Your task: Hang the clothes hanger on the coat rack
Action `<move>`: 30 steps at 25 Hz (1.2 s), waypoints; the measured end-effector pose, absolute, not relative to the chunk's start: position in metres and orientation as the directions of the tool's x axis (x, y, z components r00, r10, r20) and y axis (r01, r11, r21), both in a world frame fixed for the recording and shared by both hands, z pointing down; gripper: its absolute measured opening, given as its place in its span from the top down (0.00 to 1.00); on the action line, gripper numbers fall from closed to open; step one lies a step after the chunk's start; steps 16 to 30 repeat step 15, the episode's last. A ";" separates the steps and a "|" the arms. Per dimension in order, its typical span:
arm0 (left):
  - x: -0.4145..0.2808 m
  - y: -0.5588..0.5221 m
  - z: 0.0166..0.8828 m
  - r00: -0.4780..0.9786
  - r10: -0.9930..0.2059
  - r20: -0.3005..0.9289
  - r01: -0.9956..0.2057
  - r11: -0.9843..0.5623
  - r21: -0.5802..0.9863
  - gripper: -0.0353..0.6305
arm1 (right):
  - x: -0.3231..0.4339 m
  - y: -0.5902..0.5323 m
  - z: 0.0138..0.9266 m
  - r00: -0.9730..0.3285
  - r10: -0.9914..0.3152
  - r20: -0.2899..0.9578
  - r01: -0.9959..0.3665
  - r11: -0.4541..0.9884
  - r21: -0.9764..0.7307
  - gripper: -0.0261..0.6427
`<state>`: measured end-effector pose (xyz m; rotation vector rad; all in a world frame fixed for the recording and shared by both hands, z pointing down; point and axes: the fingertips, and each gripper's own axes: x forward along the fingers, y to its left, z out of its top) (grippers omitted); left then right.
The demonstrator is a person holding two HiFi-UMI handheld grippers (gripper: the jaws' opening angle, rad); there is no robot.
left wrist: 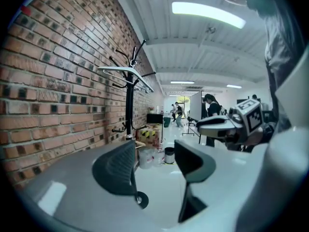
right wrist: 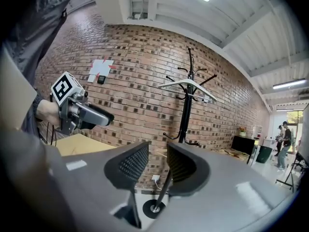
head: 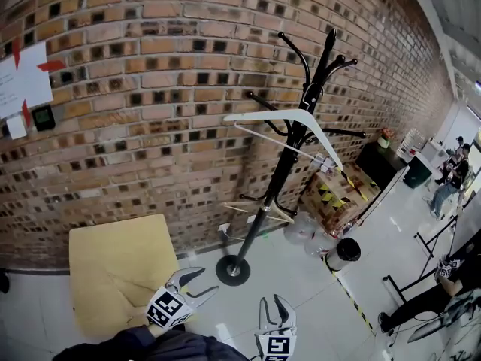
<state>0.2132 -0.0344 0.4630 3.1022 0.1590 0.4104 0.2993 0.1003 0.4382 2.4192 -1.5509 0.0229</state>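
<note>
- Left gripper (head: 201, 283), 7 o'clock in the head view: pale jaws spread wide, ribbed dark pads, nothing between them.
- Right gripper (head: 273, 304), 6 o'clock: jaws parted by a narrower gap and empty. Only the far rack pole shows through the gap.
- Tan table (head: 120, 265), 8 o'clock: flat, matte, square-cornered top, bare as far as I can see.
- Coat rack (head: 279, 175), 1 o'clock from centre: slim black pole on a round disc base, glossy curved hooks at the top. It stands just in front of the rough, perforated brick wall (head: 135, 89).
- Clothes hanger (head: 289, 122): white, smooth, broad-shouldered with a thin crossbar. It hangs from an upper hook of the rack, well apart from both grippers.
- Wooden-looking hanger (head: 263, 207): a second one, on a low hook at about 5 o'clock from centre.
- Progress, my judgement: the hang looks done, since the hanger is on the rack and neither claw holds anything. I see nothing left beyond checking that it sits settled on its hook.
</note>
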 end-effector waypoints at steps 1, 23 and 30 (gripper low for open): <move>0.213 -0.033 0.462 0.961 0.105 0.257 0.104 -0.994 0.019 0.59 | 0.298 0.101 0.439 0.427 -0.891 0.155 -0.895 -0.393 0.211 0.80; 0.232 -0.032 0.454 0.958 0.156 0.242 0.159 -0.987 0.008 0.59 | 0.306 0.097 0.437 0.428 -0.889 0.163 -0.896 -0.393 0.208 0.82; 0.232 -0.032 0.454 0.958 0.156 0.242 0.159 -0.987 0.008 0.59 | 0.306 0.097 0.437 0.428 -0.889 0.163 -0.896 -0.393 0.208 0.82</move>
